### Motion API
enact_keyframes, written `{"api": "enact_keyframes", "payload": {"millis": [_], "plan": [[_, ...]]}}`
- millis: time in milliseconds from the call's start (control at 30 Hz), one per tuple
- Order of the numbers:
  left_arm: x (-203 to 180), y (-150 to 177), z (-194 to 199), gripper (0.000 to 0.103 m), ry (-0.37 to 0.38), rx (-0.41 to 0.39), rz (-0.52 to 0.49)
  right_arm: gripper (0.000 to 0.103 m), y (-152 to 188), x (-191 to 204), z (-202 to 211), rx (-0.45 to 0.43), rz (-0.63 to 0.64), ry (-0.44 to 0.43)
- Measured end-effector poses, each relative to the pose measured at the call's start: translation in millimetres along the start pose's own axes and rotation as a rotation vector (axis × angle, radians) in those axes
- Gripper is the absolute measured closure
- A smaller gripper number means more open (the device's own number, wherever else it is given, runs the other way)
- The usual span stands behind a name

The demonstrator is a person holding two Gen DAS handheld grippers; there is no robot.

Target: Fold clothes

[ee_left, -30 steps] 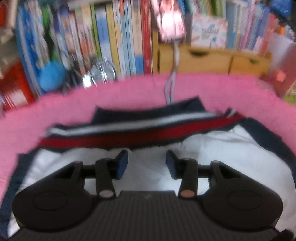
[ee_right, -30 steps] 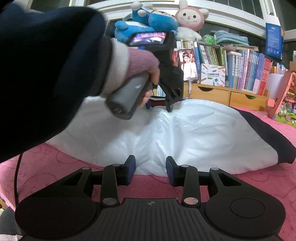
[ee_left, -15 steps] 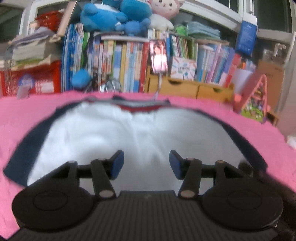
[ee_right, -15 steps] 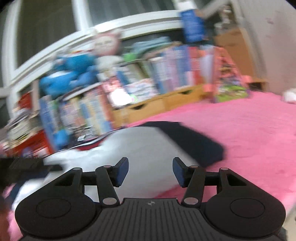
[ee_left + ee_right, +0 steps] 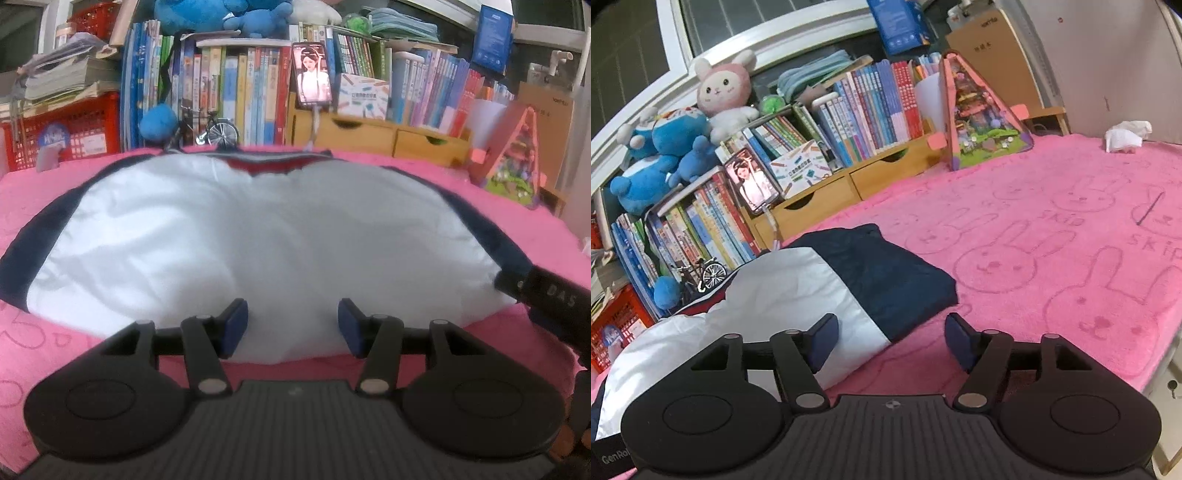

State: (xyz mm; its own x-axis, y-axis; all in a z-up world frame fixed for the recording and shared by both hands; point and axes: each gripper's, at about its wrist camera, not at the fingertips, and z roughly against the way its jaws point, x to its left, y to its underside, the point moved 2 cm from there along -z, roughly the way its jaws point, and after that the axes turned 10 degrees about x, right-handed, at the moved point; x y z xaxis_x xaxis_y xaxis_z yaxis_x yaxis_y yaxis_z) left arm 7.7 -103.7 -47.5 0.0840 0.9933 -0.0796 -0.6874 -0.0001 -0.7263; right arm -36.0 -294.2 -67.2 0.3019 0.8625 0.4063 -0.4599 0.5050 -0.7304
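Observation:
A white garment (image 5: 258, 240) with navy sleeves and a red and navy collar lies spread flat on the pink blanket (image 5: 55, 184). My left gripper (image 5: 288, 326) is open and empty, just above the garment's near hem at its middle. My right gripper (image 5: 888, 341) is open and empty, over the garment's right navy sleeve (image 5: 886, 273) near its lower corner. The white body also shows in the right wrist view (image 5: 757, 295). Part of the right gripper's body shows at the right edge of the left wrist view (image 5: 546, 295).
A bookshelf with books (image 5: 236, 96), a phone (image 5: 312, 75), wooden drawers (image 5: 369, 133), plush toys (image 5: 665, 147) and a red crate (image 5: 62, 133) stands behind the blanket. A pink toy house (image 5: 979, 125) stands at the back right. The bed edge (image 5: 1160, 354) drops off at the right.
My left gripper has pulled back from the collar to the near hem. My right gripper has swung right from the hem's middle to the right sleeve. Both jaws have opened wider.

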Motion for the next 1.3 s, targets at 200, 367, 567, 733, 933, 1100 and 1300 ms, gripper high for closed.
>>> {"api": "enact_keyframes", "payload": {"millis": [200, 367, 567, 733, 933, 1100, 1300], "plan": [[-3.2, 4.2, -5.5, 0.049, 0.013, -0.005, 0.001, 0.037, -8.3, 1.7, -8.7, 0.024, -0.013, -0.036], [-7.6, 6.6, -6.4, 0.041, 0.034, -0.013, -0.023, 0.033, -27.2, 0.5, -27.4, 0.107, -0.059, -0.151], [-7.6, 6.1, -6.2, 0.041, 0.038, -0.016, -0.025, 0.033, -41.2, -7.1, -42.9, 0.156, -0.129, -0.248], [11.1, -0.8, 0.2, 0.041, 0.106, -0.001, 0.049, 0.032, -43.4, 0.1, -47.1, 0.167, -0.104, -0.24], [76.6, -21.6, 21.7, 0.039, 0.03, -0.097, 0.21, 0.032, -43.1, 0.8, -47.3, 0.169, -0.1, -0.24], [138.3, -23.4, 34.1, 0.038, -0.144, -0.137, 0.321, 0.032, -43.0, 7.4, -47.3, 0.172, -0.067, -0.211], [182.8, -9.5, 38.9, 0.036, -0.213, -0.137, 0.412, 0.031, -46.2, 15.4, -52.0, 0.18, -0.034, -0.175]]}}
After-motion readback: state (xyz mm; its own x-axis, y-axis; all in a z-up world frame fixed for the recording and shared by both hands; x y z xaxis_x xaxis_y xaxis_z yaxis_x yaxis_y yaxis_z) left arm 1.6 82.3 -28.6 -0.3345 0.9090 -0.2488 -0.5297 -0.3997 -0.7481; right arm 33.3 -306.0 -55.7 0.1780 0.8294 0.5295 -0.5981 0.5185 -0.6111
